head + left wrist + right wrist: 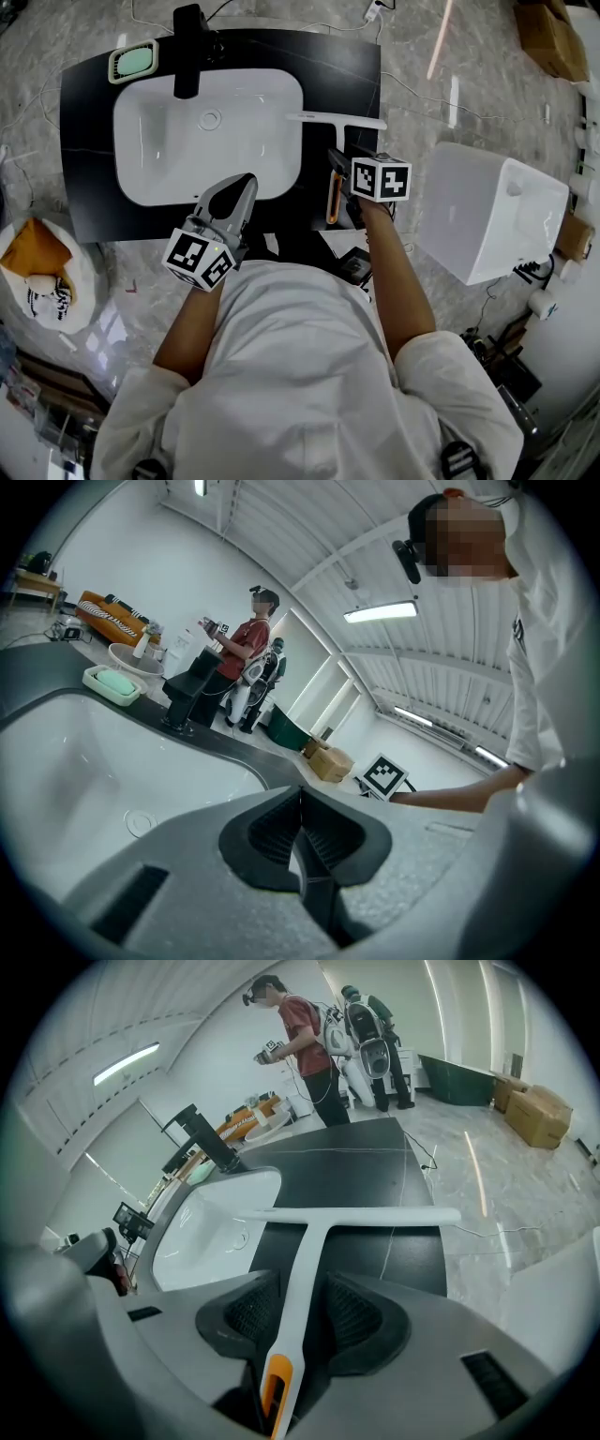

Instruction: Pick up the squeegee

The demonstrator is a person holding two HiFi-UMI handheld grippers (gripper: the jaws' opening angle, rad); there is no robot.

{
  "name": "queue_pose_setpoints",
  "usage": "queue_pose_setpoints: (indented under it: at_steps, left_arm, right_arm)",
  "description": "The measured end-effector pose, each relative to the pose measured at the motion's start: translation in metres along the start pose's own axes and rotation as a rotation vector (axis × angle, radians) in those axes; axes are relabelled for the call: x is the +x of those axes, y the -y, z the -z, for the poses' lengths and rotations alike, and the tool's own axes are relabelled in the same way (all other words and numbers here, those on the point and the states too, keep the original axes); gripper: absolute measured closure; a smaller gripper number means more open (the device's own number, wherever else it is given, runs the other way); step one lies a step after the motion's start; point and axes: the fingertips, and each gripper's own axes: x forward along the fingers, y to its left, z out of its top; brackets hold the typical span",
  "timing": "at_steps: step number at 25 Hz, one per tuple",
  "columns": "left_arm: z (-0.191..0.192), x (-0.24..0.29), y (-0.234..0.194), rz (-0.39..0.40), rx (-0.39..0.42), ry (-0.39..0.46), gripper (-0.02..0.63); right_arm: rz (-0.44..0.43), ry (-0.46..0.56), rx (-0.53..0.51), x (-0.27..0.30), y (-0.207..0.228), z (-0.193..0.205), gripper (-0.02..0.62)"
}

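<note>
The squeegee [335, 120] is white and T-shaped, with an orange end on its handle. It lies on the black counter [84, 141] just right of the white sink basin [159, 173], blade farthest from me. My right gripper [336, 159] is shut on the squeegee handle [306, 1251], which runs between both pads while the blade [356, 1215] stretches across ahead. Over the basin's near rim, my left gripper [246, 180] is shut with nothing in it; its pads meet [300, 832] above the basin [56, 761].
A black faucet [187, 52] and a green soap dish [134, 61] stand at the back of the counter. A white ceramic tank [487, 211] sits on the floor at the right, a bag [37, 267] at the left. Cables cross the floor. A person in red [298, 1040] stands beyond.
</note>
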Motion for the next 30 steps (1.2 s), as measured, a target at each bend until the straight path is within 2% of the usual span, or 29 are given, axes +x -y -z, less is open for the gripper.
queue_pose_setpoints:
  at_steps: [18, 30]
  left_arm:
    - [0.003, -0.010, -0.005, -0.007, -0.011, 0.004, 0.590]
    - [0.000, -0.015, 0.000, 0.001, -0.003, 0.017, 0.589]
  right_arm:
    - [0.026, -0.013, 0.035, 0.003, 0.002, 0.003, 0.492]
    - [0.043, 0.048, 0.049, -0.005, 0.004, -0.005, 0.515]
